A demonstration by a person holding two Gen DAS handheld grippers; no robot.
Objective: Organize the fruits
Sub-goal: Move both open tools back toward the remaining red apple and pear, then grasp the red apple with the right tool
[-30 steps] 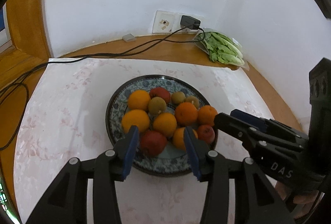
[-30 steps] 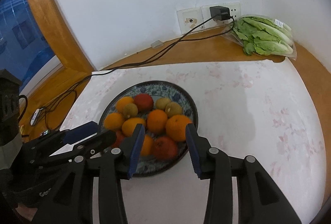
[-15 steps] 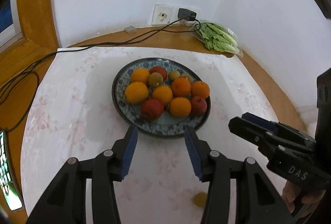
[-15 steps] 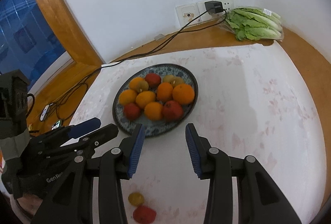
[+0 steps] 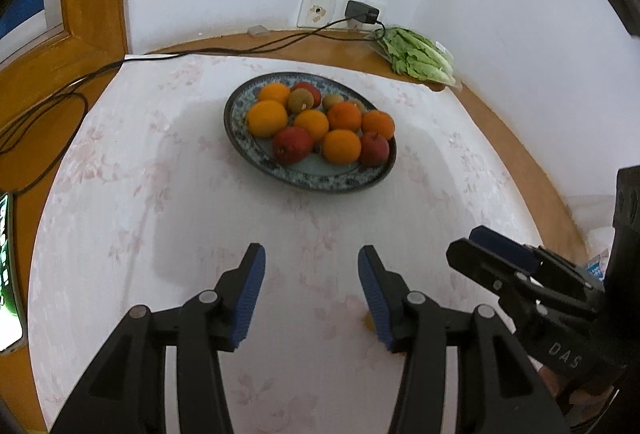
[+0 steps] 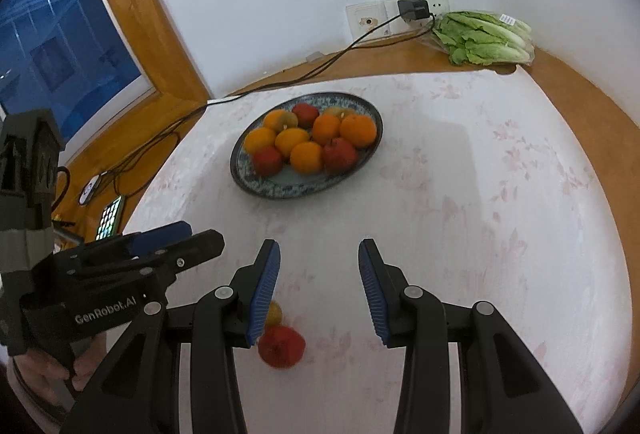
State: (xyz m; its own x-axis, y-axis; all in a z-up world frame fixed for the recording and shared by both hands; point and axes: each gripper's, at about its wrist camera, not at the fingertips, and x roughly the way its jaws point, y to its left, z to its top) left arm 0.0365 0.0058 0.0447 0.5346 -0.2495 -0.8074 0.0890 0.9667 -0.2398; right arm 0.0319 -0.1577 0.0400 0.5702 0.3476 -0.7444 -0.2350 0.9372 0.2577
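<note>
1. Pale cloth covers the tabletop [image 6: 500,234]; well ahead of both hand-held grippers sits the patterned plate [image 6: 256,189], already heaped with oranges [image 6: 358,129] and red fruits [image 6: 340,153], so most of the sorting looks done.
2. Left over: a red fruit [image 6: 282,346] and a small yellow fruit [image 6: 274,314], touching, just below the right hand-held gripper [image 6: 319,288].
3. That gripper's jaws stand apart, empty; the left hand-held gripper [image 5: 311,296] likewise.
</note>
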